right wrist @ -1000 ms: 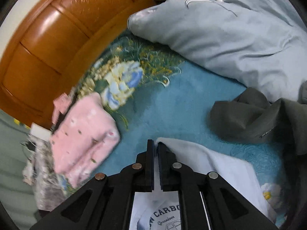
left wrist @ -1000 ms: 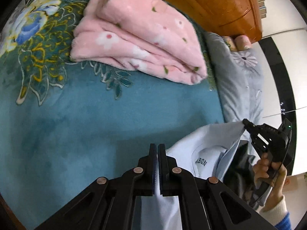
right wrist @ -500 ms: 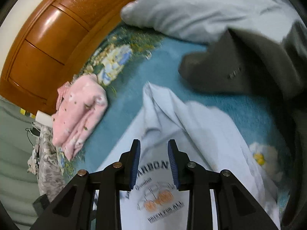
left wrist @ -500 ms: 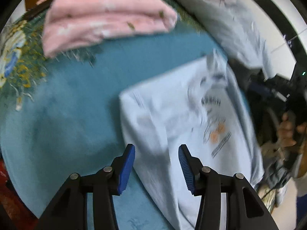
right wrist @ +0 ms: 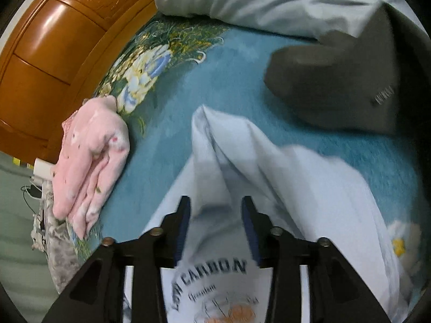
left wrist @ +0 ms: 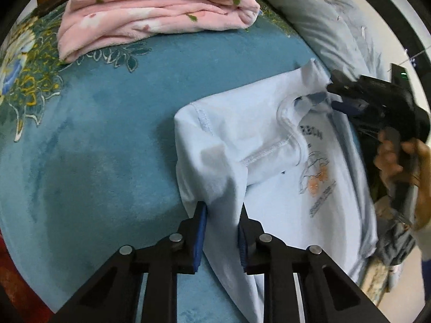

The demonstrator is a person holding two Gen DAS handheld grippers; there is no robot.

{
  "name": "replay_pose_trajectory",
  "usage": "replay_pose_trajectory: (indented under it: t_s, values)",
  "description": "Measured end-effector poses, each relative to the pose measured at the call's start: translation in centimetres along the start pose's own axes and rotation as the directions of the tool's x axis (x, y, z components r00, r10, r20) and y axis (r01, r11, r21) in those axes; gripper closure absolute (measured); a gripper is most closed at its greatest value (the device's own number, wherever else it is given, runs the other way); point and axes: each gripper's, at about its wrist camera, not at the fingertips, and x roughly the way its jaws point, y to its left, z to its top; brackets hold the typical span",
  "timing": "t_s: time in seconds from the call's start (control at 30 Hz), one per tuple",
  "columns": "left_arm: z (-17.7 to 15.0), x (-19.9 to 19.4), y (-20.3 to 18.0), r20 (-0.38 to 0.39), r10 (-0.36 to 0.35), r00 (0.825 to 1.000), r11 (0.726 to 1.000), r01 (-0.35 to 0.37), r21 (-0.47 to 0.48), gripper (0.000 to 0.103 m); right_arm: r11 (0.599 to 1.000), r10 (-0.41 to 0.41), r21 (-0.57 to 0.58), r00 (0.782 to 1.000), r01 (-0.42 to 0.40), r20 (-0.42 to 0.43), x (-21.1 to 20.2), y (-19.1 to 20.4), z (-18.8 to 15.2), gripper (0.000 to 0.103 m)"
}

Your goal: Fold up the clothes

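Observation:
A light blue T-shirt with a printed chest lies crumpled on the teal bedspread, its near shoulder folded over the collar. My left gripper is open, and a ridge of the shirt's sleeve stands between its blue pads, unclamped. In the right wrist view the T-shirt shows its print facing up. My right gripper is open above the collar area, with a raised fold lying ahead of its fingers. The right gripper also appears at the shirt's far collar edge, held by a hand.
A folded pink floral blanket lies at the far side of the bed. A dark grey garment sits beyond the shirt, and a grey duvet lies behind it. A wooden headboard borders the bed.
Both grippers were shut on the shirt a second ago and have opened. The shirt now lies on the bedspread. The left jaws have narrowed around the sleeve ridge; the right jaws spread wider.

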Motion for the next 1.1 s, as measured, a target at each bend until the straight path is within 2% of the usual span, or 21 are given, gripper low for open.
replay_pose_trajectory:
  t_s: [0.07,0.17,0.2,0.23,0.3,0.37,0.47,0.57,0.67,0.77,0.83,0.87,0.9,0.97,1.0,1.1]
  values:
    - [0.1,-0.4,0.7,0.001,-0.028,1.0,0.999,0.028,-0.017,0.08,1.0,-0.017,-0.023,0.999,0.016,-0.028,0.8,0.7,0.6,0.06]
    - [0.1,-0.8,1.2,0.006,-0.011,1.0,1.0,0.011,-0.012,0.082,0.994,-0.095,-0.05,0.994,0.093,-0.053,1.9,1.8,1.0,0.063]
    - [0.1,-0.9,1.4,0.009,-0.01,1.0,1.0,0.01,-0.009,0.082,0.993,-0.115,-0.047,0.991,0.112,-0.069,2.3,1.9,1.1,0.086]
    - [0.0,-1.1,1.5,0.011,-0.008,1.0,1.0,0.008,-0.005,0.082,0.993,-0.111,-0.04,0.99,0.108,-0.085,2.5,2.2,1.2,0.099]
    - [-0.3,-1.3,1.9,0.02,0.015,1.0,1.0,-0.015,0.007,0.1,0.998,-0.062,-0.026,0.992,0.06,-0.111,2.6,2.9,1.6,0.098]
    - [-0.2,-1.9,2.6,0.043,0.017,0.999,1.0,-0.017,0.002,0.1,1.0,0.0,-0.024,0.995,-0.003,-0.104,2.1,4.3,2.7,0.098]
    - [0.7,-3.1,4.3,0.083,-0.021,0.996,0.999,0.024,-0.036,0.1,0.996,0.089,0.013,0.995,-0.088,-0.052,1.1,6.4,5.2,0.098]
    - [1.9,-4.3,7.0,0.124,-0.049,0.991,0.992,0.062,-0.106,0.1,0.99,0.112,0.088,0.994,-0.113,0.01,0.7,7.2,7.9,0.098]
    - [2.7,-4.2,9.6,0.147,-0.087,0.985,0.974,0.115,-0.196,0.1,0.977,0.106,0.182,0.994,-0.11,0.028,2.0,6.1,8.8,0.098]
    - [3.3,-3.5,11.9,0.14,-0.095,0.986,0.954,0.13,-0.269,0.1,0.971,0.121,0.211,0.993,-0.116,-0.01,3.5,5.9,8.0,0.094]
    - [3.3,-2.9,12.5,0.126,-0.109,0.986,0.946,0.142,-0.292,0.1,0.973,0.164,0.164,0.987,-0.161,0.0,3.4,6.3,7.1,0.088]
    - [3.3,-2.8,12.6,0.123,-0.115,0.986,0.944,0.147,-0.296,0.1,0.979,0.163,0.122,0.987,-0.163,0.015,2.9,6.8,6.5,0.07]
    - [3.2,-2.8,12.7,0.121,-0.119,0.985,0.943,0.15,-0.297,0.1,0.985,0.154,0.074,0.988,-0.155,0.028,2.2,7.3,5.8,0.056]
    - [3.0,-2.6,12.9,0.123,-0.124,0.985,0.94,0.156,-0.303,0.099,0.99,0.14,-0.021,0.99,-0.139,0.007,1.5,8.3,3.8,0.056]
    - [2.9,-2.6,13.0,0.124,-0.128,0.984,0.937,0.161,-0.31,0.099,0.989,0.133,-0.067,0.991,-0.135,-0.033,1.6,8.8,2.5,0.056]
    - [2.7,-2.3,13.3,0.135,-0.141,0.981,0.923,0.18,-0.34,0.099,0.975,0.127,-0.15,0.969,-0.161,-0.212,3.5,9.4,-2.6,0.056]
